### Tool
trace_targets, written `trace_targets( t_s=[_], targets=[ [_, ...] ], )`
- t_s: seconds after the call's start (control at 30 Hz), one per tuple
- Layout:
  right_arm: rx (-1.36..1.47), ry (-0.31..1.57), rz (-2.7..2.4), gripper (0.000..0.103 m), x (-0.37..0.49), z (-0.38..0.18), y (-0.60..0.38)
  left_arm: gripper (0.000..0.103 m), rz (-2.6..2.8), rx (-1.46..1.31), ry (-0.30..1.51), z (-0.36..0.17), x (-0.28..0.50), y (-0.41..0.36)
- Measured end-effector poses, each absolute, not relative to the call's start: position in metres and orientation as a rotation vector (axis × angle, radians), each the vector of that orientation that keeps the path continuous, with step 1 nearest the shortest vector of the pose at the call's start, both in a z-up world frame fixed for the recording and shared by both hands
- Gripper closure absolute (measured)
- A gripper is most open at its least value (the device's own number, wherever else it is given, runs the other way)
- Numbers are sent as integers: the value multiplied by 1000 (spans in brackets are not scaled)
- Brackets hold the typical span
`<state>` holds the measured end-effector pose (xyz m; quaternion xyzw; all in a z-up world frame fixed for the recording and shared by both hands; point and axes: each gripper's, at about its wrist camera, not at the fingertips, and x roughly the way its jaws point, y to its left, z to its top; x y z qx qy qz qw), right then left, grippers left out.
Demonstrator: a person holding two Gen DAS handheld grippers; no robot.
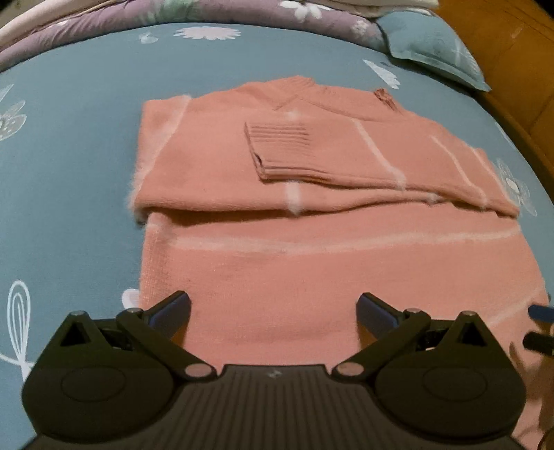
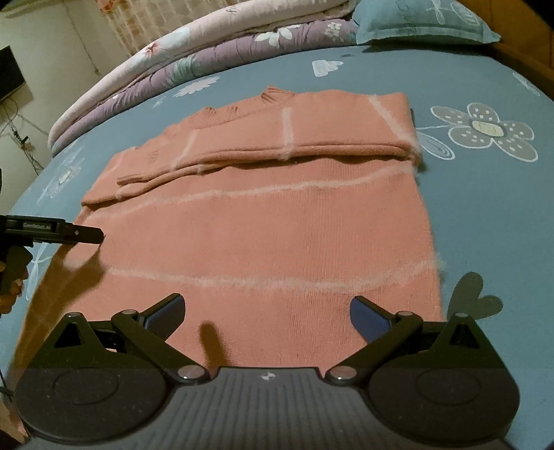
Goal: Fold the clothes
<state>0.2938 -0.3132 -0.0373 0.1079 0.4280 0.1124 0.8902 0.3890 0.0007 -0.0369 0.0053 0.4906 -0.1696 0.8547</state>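
A pink knit sweater (image 1: 277, 270) with pale stripes lies flat on the blue bedsheet, its sleeves folded across the chest and a ribbed cuff (image 1: 280, 152) on top. My left gripper (image 1: 273, 311) is open above the sweater's near hem, nothing between its fingers. My right gripper (image 2: 268, 313) is also open over the near hem of the same sweater (image 2: 263, 235). In the right wrist view the left gripper (image 2: 86, 234) pokes in from the left edge, at the sweater's left side.
The blue floral bedsheet (image 1: 69, 173) surrounds the sweater. A folded purple quilt (image 2: 166, 65) and a blue pillow (image 2: 422, 24) sit at the bed's far end. A wooden bed frame (image 1: 512, 69) runs along the right. A hand (image 2: 10, 287) shows at the left edge.
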Motion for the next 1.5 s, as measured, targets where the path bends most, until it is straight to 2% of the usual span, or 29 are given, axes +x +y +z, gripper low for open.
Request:
trace_targets(
  t_s=[0.3, 0.6, 0.97, 1.2, 1.5],
  targets=[
    [192, 904, 171, 0, 287, -34, -317, 1, -348, 36, 1009, -24, 362, 9],
    [210, 843, 223, 0, 244, -18, -300, 1, -480, 127, 889, 14, 266, 6],
    [143, 820, 201, 0, 158, -39, -289, 1, -431, 139, 924, -21, 160, 44],
    [107, 735, 151, 0, 109, -37, -290, 1, -388, 136, 813, -1, 104, 88],
    [-153, 648, 216, 0, 71, -36, -242, 1, -488, 332, 685, -20, 76, 47]
  ],
)
